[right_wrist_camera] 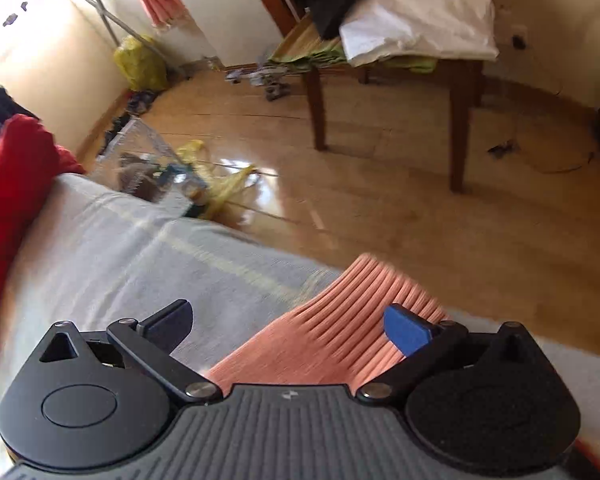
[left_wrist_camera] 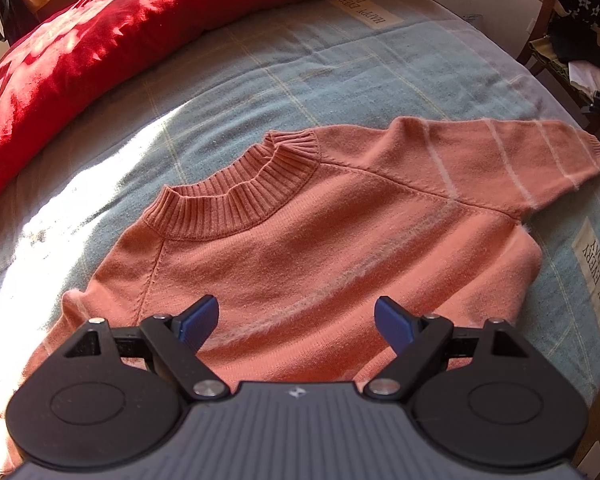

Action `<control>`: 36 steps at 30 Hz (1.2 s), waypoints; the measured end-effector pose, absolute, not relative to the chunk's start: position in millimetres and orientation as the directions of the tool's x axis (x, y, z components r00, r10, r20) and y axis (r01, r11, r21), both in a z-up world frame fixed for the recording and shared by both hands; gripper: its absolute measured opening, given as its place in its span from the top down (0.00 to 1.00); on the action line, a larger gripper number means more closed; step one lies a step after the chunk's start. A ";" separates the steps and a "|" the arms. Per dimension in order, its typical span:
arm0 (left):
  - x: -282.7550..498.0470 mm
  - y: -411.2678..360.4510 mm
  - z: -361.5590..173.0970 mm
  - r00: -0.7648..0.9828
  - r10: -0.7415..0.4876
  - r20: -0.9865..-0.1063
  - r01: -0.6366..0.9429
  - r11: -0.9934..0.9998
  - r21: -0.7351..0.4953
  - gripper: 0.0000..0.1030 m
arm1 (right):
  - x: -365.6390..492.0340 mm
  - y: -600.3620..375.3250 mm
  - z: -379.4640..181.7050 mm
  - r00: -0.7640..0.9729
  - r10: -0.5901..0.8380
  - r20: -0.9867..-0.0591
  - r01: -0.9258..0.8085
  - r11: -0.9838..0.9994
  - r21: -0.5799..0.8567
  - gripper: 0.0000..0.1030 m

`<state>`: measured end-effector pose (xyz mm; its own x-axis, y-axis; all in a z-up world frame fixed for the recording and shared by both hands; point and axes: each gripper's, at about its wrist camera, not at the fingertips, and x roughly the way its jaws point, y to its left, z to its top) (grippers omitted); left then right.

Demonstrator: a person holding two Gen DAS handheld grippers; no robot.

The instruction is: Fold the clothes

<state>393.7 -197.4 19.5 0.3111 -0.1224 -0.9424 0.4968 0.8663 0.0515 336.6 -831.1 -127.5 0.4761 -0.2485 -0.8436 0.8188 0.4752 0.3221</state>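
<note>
a salmon-pink knitted sweater (left_wrist_camera: 320,248) lies flat on the bed (left_wrist_camera: 228,80), collar towards a red pillow (left_wrist_camera: 100,32). soft and limp, it should drape when lifted and is probably best pinched at a ribbed edge. the left claw (left_wrist_camera: 296,322) hovers open above its body; the right claw (right_wrist_camera: 288,326), also open, straddles the sleeve's ribbed cuff (right_wrist_camera: 340,320) at the bed's edge.

A sweater (left_wrist_camera: 320,248) lay flat on the bed (left_wrist_camera: 260,80), collar toward a quilt (left_wrist_camera: 120,28) bunched behind it, one sleeve (left_wrist_camera: 520,156) reaching right to the bed's edge.
</note>
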 end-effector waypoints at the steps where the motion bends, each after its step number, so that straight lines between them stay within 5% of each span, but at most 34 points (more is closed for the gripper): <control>1: 394.4 -196.1 19.2 0.310 -0.124 -0.943 0.491 0.870 0.048 0.17 | 332.7 -836.7 -121.0 0.478 -0.262 -0.838 0.827 0.455 0.330 0.00; 11: 394.3 -203.7 18.8 0.301 -0.131 -0.944 0.505 0.862 0.041 0.17 | 307.9 -783.2 -87.0 0.589 -0.092 -0.803 0.726 0.496 0.476 0.00; 18: 381.7 -170.4 24.8 0.312 -0.104 -0.944 0.479 0.875 0.062 0.17 | 339.8 -634.4 -51.9 0.594 0.227 -0.772 0.440 0.711 0.548 0.00; 27: 337.6 -62.0 13.0 0.297 -0.097 -0.950 0.293 0.956 -0.006 0.17 | 344.9 -422.2 -4.8 0.491 0.492 -0.719 0.147 0.767 0.625 0.00; 36: 381.8 69.3 -21.1 0.491 -0.094 -0.866 0.087 0.994 -0.059 0.17 | 335.6 -305.4 44.9 0.414 0.511 -0.754 0.061 0.810 0.583 0.00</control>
<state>381.8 69.3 -21.1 0.4907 -0.0944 -0.8662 0.0871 0.9944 -0.0591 335.6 -305.4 44.9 0.4141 0.5106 -0.7535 0.0613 0.8104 0.5827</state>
